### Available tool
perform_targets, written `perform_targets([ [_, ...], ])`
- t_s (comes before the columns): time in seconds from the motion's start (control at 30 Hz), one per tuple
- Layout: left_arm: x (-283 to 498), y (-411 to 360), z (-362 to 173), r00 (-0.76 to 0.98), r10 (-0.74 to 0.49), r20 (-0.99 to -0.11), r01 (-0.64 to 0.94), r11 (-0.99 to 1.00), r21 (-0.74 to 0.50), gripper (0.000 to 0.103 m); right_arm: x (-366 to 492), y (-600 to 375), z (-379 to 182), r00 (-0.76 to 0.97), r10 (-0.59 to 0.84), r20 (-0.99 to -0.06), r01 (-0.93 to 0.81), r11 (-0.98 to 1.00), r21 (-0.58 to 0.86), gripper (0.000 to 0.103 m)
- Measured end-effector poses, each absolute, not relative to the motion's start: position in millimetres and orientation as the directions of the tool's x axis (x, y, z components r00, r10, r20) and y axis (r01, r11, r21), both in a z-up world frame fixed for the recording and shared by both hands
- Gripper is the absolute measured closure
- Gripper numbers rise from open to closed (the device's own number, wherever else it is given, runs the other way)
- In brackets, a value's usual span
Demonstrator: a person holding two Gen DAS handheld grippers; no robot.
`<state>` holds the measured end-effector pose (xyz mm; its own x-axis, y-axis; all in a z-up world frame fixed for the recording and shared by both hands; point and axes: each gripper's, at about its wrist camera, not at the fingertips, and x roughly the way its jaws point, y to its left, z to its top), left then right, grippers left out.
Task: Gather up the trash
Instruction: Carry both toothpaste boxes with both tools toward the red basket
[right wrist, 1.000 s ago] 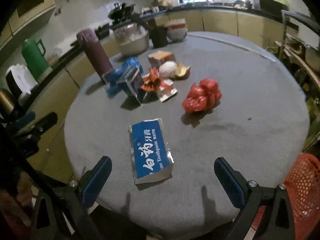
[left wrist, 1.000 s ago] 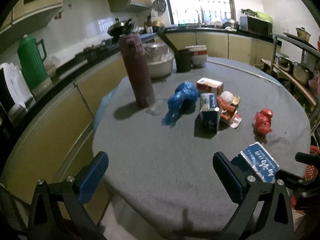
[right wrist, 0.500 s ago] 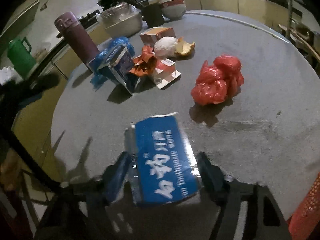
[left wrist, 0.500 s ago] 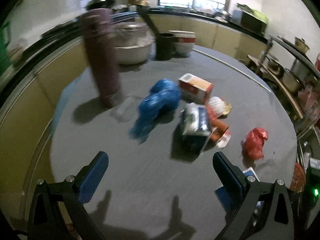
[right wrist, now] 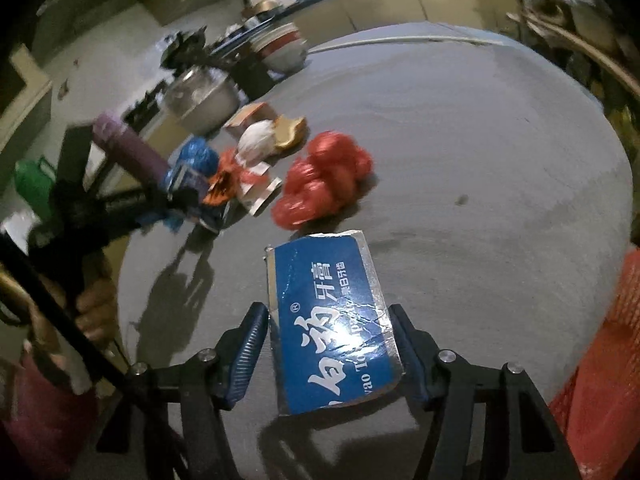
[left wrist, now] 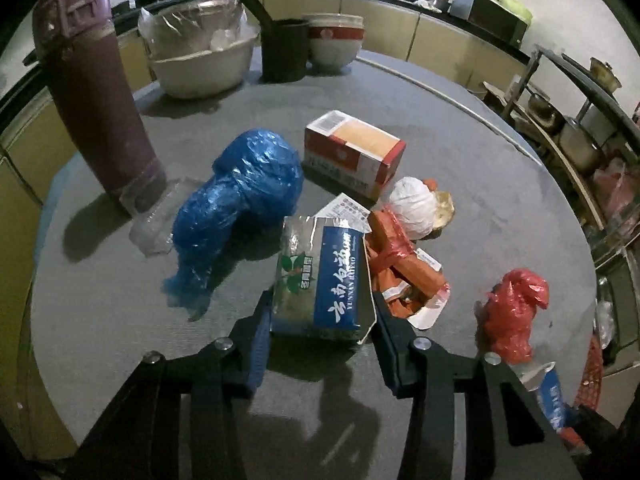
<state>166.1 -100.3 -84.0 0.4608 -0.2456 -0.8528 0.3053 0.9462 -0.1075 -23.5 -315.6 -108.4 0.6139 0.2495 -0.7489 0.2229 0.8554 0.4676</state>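
My left gripper [left wrist: 320, 320] is shut on a blue and silver toothpaste carton [left wrist: 320, 280] standing among the trash on the grey round table [left wrist: 120, 320]. Around it lie a blue plastic bag [left wrist: 244, 196], an orange-red box [left wrist: 352, 152], a white wad [left wrist: 414, 206], orange wrappers [left wrist: 400, 272] and a red plastic bag [left wrist: 516, 312]. My right gripper [right wrist: 328, 344] is shut on a flat blue toothpaste box [right wrist: 332, 320] and holds it tilted above the table. The red bag [right wrist: 324, 180] lies just beyond it.
A purple flask [left wrist: 96, 92], a white covered bowl [left wrist: 200, 60], a dark chopstick holder [left wrist: 284, 52] and a red-and-white bowl [left wrist: 336, 44] stand at the table's far side. A red mesh basket [right wrist: 604, 380] stands at the right, below the table edge.
My left gripper moved forward to the carton and closed on it. My right gripper closed on the flat blue box and lifted it, swinging toward the right.
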Motion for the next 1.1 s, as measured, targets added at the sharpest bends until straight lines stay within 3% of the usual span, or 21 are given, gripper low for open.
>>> perform_targets([
  [0.27,115.7,-96.9,-55.3,0.515,-0.259,-0.818,0.344,0.936,-0.079,0.056,-62.7,-371.2,-99.9,0.717,0.262,-0.646,0.270,0.750,0.604,0.044],
  [0.4,72.8,-126.9,-32.8,0.550,-0.308,-0.776,0.450,0.892,-0.034,0.056,-87.7,-396.4,-103.9,0.720,0.212,-0.661,0.335,0.727,0.599,0.044],
  [0.5,55.9,-140.2,-28.1,0.557,-0.327,-0.764,0.490,0.871,-0.015,0.056,-102.1,-399.1,-100.6,0.742,0.264,-0.616,0.289,0.703,0.649,0.040],
  [0.53,52.7,-142.6,-28.8,0.553,-0.331,-0.765,0.497,0.868,-0.016,0.056,-106.9,-398.5,-99.9,0.751,0.272,-0.601,0.279,0.694,0.663,0.032],
  [0.6,47.6,-144.7,-32.2,0.545,-0.326,-0.773,0.498,0.867,-0.015,0.056,-115.7,-397.9,-96.2,0.784,0.236,-0.574,0.282,0.687,0.669,0.026],
  [0.7,40.4,-138.8,-35.3,0.535,-0.316,-0.784,0.487,0.873,-0.020,0.056,-125.8,-397.3,-87.9,0.835,0.182,-0.518,0.266,0.691,0.672,0.024],
  [0.97,20.0,-107.5,-43.6,0.546,-0.260,-0.797,0.457,0.889,0.023,0.055,-150.1,-367.9,-112.5,0.705,0.215,-0.676,0.365,0.708,0.605,0.024],
  [1.1,1.8,-97.2,-46.2,0.545,-0.264,-0.795,0.470,0.882,0.030,0.055,-182.5,-316.0,-103.8,0.692,0.212,-0.690,0.304,0.782,0.545,0.024],
])
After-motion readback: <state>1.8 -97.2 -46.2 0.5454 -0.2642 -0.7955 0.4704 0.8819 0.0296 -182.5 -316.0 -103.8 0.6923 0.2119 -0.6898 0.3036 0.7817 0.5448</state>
